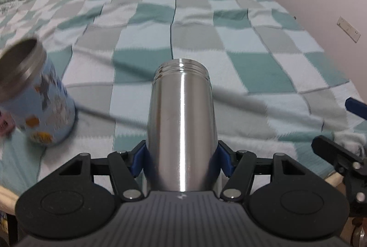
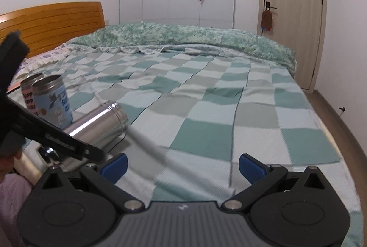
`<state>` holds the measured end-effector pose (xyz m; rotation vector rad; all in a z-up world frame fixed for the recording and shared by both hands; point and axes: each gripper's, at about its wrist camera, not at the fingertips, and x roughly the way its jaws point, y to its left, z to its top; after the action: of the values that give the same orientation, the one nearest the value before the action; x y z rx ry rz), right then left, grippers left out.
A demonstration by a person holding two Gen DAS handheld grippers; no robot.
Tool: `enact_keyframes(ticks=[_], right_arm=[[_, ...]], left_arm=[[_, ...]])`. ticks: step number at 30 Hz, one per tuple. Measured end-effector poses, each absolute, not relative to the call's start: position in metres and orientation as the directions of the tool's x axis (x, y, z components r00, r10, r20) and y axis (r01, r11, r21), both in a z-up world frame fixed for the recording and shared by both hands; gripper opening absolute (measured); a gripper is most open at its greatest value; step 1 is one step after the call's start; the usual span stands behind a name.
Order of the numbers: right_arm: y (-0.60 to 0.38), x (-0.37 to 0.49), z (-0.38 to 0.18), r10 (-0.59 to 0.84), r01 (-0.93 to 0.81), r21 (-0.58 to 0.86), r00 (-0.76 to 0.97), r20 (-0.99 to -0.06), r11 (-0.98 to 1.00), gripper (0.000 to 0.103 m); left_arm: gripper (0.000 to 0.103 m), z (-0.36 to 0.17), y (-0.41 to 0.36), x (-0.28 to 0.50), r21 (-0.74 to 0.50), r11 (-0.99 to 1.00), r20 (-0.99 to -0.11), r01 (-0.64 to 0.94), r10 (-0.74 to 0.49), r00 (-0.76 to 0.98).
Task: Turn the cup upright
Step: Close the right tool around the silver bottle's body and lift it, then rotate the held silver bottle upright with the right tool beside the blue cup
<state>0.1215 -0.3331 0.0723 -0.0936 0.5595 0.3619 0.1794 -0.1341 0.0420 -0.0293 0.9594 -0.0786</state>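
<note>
My left gripper (image 1: 181, 158) is shut on a plain steel cup (image 1: 181, 127), its blue pads pressed on the cup's lower sides. The cup points away from the camera, threaded mouth far. In the right wrist view the same steel cup (image 2: 101, 123) is tilted, mouth up and to the right, just above the bed, with the left gripper's black frame (image 2: 45, 130) across it. My right gripper (image 2: 182, 165) is open and empty over the checked blanket, to the right of the cup.
A light blue printed cup (image 1: 43, 107) stands upright to the left, seen also in the right wrist view (image 2: 54, 102), with a pink cup (image 2: 27, 92) behind it. The checked blanket (image 2: 206, 98) covers the bed. A wooden headboard (image 2: 52, 22) is far left; a fluffy green duvet (image 2: 183, 38) lies at the back.
</note>
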Motion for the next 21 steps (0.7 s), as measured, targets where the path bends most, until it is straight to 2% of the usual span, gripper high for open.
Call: enact_keyframes(ticks=[4,6,8,9,16,21], right_arm=[[-0.324,0.115,0.070,0.291,-0.353,-0.006,0.781,-0.553,0.936,0.103],[-0.321,0.112,0.070,0.284,-0.351,-0.016,0.782,-0.555,0.936,0.103],[-0.320,0.111,0.073,0.278,-0.349,-0.023,0.784,-0.554,0.937,0.103],[-0.319,0.108,0.076,0.271,-0.343,-0.030,0.789,-0.551,0.939,0.103],[-0.307,0.105,0.094,0.278,-0.346,-0.030,0.800,-0.531,0.938,0.103],[-0.274,0.109,0.099,0.307,-0.377,-0.018,0.778,-0.549,0.926,0.103]], left_arm=[[0.064,0.034,-0.131,0.177,-0.062,0.995,-0.811,0.075,-0.095,0.578],[0.071,0.032,-0.130,0.176,-0.074,0.993,-0.817,0.093,-0.114,0.565],[0.099,0.036,-0.127,0.171,-0.086,0.988,-0.799,0.129,-0.146,0.584],[0.103,0.040,-0.125,0.167,-0.096,0.985,-0.780,0.142,-0.164,0.604],[0.103,0.078,-0.086,0.139,-0.174,0.971,-0.653,0.166,-0.240,0.719],[0.103,0.089,-0.044,0.124,-0.176,0.976,-0.611,0.129,-0.211,0.763]])
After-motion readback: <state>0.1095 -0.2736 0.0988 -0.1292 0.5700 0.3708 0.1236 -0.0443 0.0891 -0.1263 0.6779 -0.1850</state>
